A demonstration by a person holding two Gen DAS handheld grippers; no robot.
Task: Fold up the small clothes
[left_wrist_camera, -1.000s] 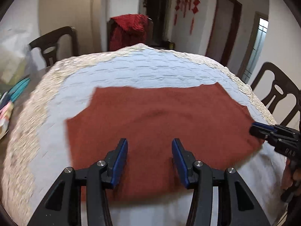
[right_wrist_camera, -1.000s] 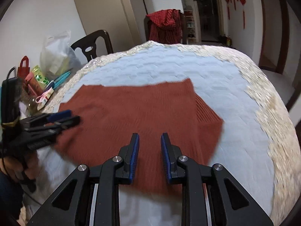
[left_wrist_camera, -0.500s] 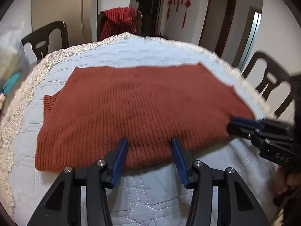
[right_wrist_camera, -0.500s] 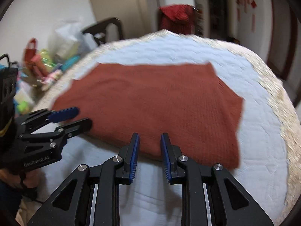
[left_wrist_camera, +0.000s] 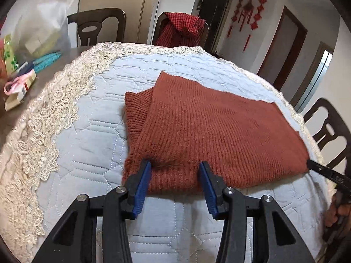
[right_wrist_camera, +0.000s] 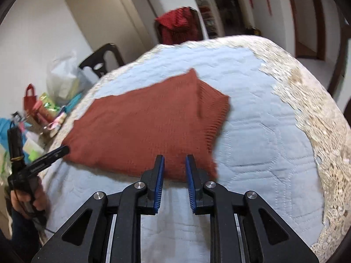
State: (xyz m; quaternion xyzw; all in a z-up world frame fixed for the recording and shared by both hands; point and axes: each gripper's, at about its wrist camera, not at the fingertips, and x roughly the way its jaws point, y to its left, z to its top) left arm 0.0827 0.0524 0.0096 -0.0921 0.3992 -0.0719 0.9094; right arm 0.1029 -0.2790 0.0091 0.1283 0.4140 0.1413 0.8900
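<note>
On my far left, clutter (left_wrist_camera: 19,72) sits at the worktop (left_wrist_camera: 72,131) edge, past the lace border of the pale blue quilted cover. My left gripper (left_wrist_camera: 175,171) stands open, its blue pads (left_wrist_camera: 143,182) straddling the near edge of the rust-red knitted sweater (left_wrist_camera: 219,129) without pressing it. The sweater lies folded flat on the cover in the middle of the worktop, a ribbed cuff poking out at its left side. My right gripper (right_wrist_camera: 174,164) is closing, the sweater's near edge between its narrowly parted pads; I see no pinch on the knit there. Behind the worktop, a chair (left_wrist_camera: 96,26) stands, and another carries a red checked cloth (left_wrist_camera: 182,26).
</note>
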